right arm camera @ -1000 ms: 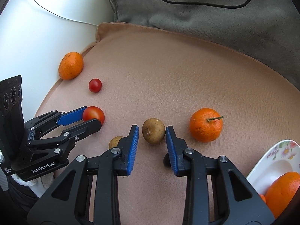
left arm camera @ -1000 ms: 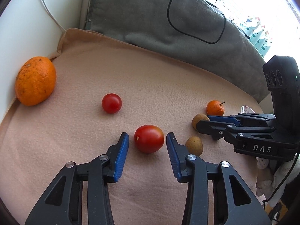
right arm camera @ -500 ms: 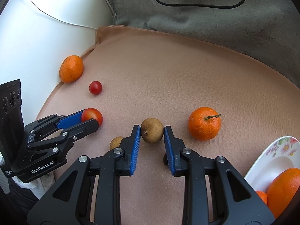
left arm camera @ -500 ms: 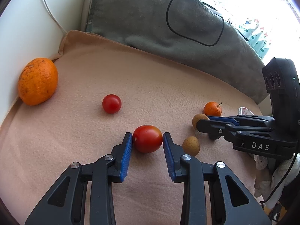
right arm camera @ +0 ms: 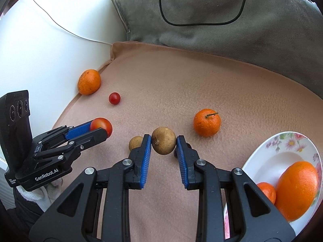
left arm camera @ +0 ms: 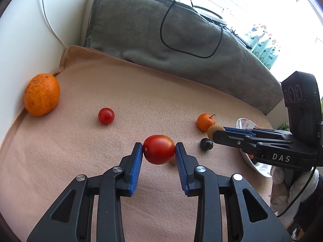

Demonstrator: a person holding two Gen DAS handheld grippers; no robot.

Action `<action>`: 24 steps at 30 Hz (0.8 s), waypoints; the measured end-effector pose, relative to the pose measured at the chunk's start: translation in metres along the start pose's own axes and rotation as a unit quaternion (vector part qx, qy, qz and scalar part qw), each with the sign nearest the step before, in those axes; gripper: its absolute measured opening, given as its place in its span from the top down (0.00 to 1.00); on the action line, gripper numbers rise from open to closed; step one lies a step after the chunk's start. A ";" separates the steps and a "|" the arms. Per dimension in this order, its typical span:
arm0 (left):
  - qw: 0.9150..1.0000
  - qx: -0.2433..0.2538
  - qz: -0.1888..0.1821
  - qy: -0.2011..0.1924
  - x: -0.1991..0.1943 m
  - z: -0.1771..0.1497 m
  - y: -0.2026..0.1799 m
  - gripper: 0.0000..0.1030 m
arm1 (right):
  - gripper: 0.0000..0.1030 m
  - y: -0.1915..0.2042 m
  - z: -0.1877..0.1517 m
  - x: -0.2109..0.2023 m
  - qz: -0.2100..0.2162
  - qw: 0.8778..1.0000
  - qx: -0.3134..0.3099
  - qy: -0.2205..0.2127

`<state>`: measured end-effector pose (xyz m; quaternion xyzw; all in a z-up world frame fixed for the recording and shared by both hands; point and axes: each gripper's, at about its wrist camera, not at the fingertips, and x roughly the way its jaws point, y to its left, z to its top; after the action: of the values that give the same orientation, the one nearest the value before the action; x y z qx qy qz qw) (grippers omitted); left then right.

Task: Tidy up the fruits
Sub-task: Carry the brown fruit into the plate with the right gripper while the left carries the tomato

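**Desk:** What are the two grippers carrying here?

**Photographer:** The left gripper (left arm camera: pixel 158 153) is clamping a red tomato (left arm camera: pixel 158 148) between its blue pads, jaws narrow, just above the pink blanket (left arm camera: pixel 141 100). The right gripper (right arm camera: pixel 164 144) is pinching a brown round fruit (right arm camera: pixel 163 140) the same way, beside a flowered bowl (right arm camera: pixel 282 141) that is already holding two oranges (right arm camera: pixel 296 189).

**Desk:** How are those two looking, and how will they be handling?

**Photographer:** The tomato is glossy, smooth and slightly oval; I am judging it light, soft and easily bruised, so the pads are sitting sensibly across its widest part. The brown fruit is matte with a small stem nub, probably firmer and less slippery, and is also being gripped at its middle.

**Desk:** What is lying loose?

**Photographer:** A stemmed mandarin (right arm camera: pixel 207 122), a cherry tomato (right arm camera: pixel 114 98), a large orange (right arm camera: pixel 89 81) at the blanket's edge and a second small brown fruit (right arm camera: pixel 135 142) are all waiting on the blanket.
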<state>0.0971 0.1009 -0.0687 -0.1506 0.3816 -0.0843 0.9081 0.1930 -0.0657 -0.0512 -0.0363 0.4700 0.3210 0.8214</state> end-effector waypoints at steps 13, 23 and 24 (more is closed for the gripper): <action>0.999 0.029 -0.034 -0.005 -0.006 -0.001 -0.050 0.69 | 0.74 -0.025 -0.035 -0.066 -0.010 0.999 0.021 -0.043; 0.997 0.050 -0.058 -0.001 -0.002 -0.002 -0.084 0.69 | 0.74 -0.063 -0.066 -0.108 -0.028 0.995 0.061 -0.067; 0.997 0.052 -0.059 0.000 -0.001 -0.002 -0.087 0.69 | 0.74 -0.066 -0.069 -0.112 -0.030 0.995 0.066 -0.070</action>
<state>0.0915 0.0190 -0.0397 -0.1253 0.3668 -0.1578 0.9082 0.1393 -0.1985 -0.0162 0.0261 0.4301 0.2661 0.8622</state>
